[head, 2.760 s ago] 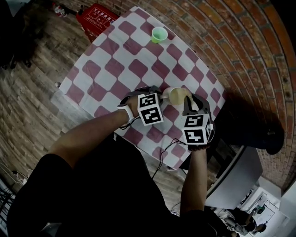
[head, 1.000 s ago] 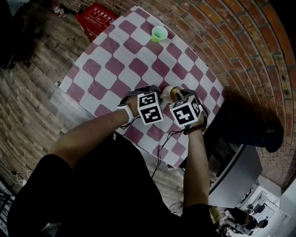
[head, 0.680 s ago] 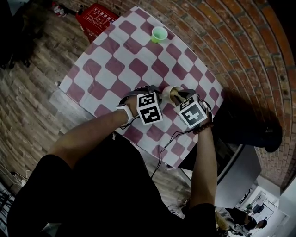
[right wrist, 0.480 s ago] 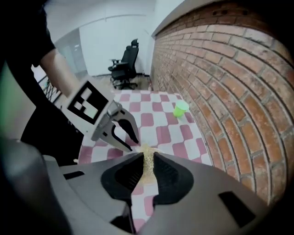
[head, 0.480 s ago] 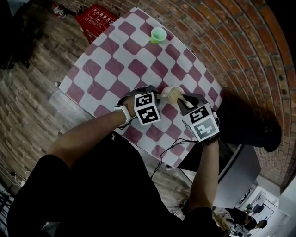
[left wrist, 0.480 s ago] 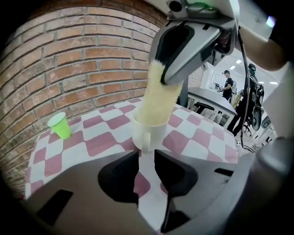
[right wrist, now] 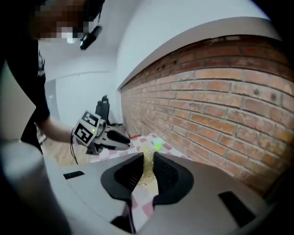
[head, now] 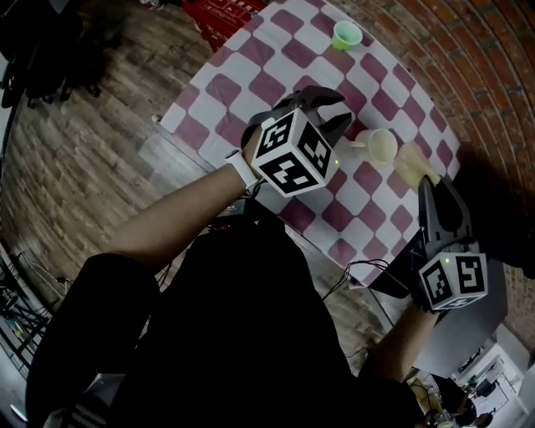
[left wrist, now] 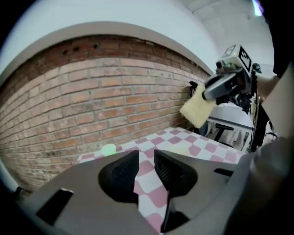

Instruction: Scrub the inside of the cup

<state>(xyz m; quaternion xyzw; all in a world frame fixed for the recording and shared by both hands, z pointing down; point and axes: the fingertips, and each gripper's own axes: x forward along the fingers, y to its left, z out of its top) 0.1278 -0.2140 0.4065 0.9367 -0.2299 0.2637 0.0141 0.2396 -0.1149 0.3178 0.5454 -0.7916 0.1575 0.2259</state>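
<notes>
The cream cup [head: 380,147] stands upright on the checked tablecloth [head: 276,58], and nothing holds it. My left gripper [head: 334,117] hovers just left of the cup, raised off the table. In the left gripper view its jaws [left wrist: 146,170] stand slightly open, with only the cloth showing through the gap. My right gripper [head: 426,185] is to the right of the cup, near the table's right edge, and is shut on a yellow sponge [head: 411,164]. The sponge [right wrist: 148,167] shows between the jaws in the right gripper view and hangs from that gripper [left wrist: 225,85] in the left gripper view.
A small green cup [head: 347,35] sits at the far end of the table, near the brick wall [left wrist: 92,105]. A red crate [head: 221,10] lies on the wooden floor beyond the table's left corner. A pale desk [head: 464,322] stands to the right of the table.
The left gripper has let go of the cup and lifted back to the left. The right gripper has drawn the sponge out of the cup and moved right. The cup now stands alone.
</notes>
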